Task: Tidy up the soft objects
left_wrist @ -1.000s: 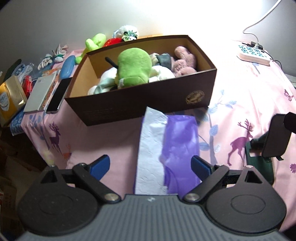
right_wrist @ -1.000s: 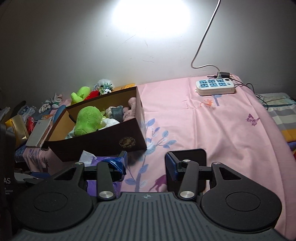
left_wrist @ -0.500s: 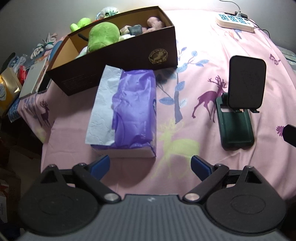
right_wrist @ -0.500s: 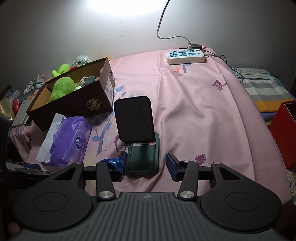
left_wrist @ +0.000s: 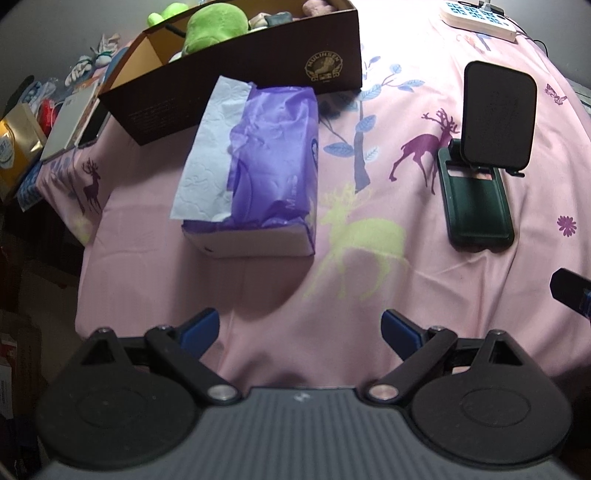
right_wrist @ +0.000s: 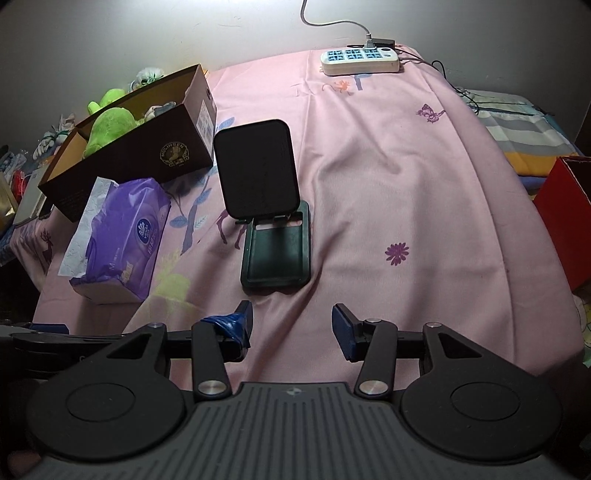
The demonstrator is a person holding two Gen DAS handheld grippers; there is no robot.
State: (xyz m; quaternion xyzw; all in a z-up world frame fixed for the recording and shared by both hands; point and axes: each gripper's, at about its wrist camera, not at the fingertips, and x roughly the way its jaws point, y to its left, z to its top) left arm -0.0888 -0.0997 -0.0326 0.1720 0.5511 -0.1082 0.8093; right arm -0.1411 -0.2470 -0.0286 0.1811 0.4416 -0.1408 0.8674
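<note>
A dark brown cardboard box (left_wrist: 236, 77) (right_wrist: 122, 162) stands at the far left of the pink cloth, filled with soft toys, a green plush (left_wrist: 214, 26) (right_wrist: 109, 127) on top. In front of it lies a purple tissue pack (left_wrist: 266, 166) (right_wrist: 122, 236) with a white sheet sticking out. My left gripper (left_wrist: 301, 328) is open over bare cloth, well short of the pack, nothing between its blue pads. My right gripper (right_wrist: 291, 325) is open too, just short of the phone stand, and holds nothing.
A dark green phone stand (left_wrist: 480, 162) (right_wrist: 269, 218) with a black plate stands mid-cloth. A white power strip (right_wrist: 360, 61) lies at the far edge. Books, packets and small toys (left_wrist: 55, 110) crowd the left side. A red box (right_wrist: 565, 218) sits at the right.
Both cameras pulled back and tilted downward. The box and tissue pack have slid up and away in both views, and the phone stand has come into full sight. Neither gripper took hold of anything.
</note>
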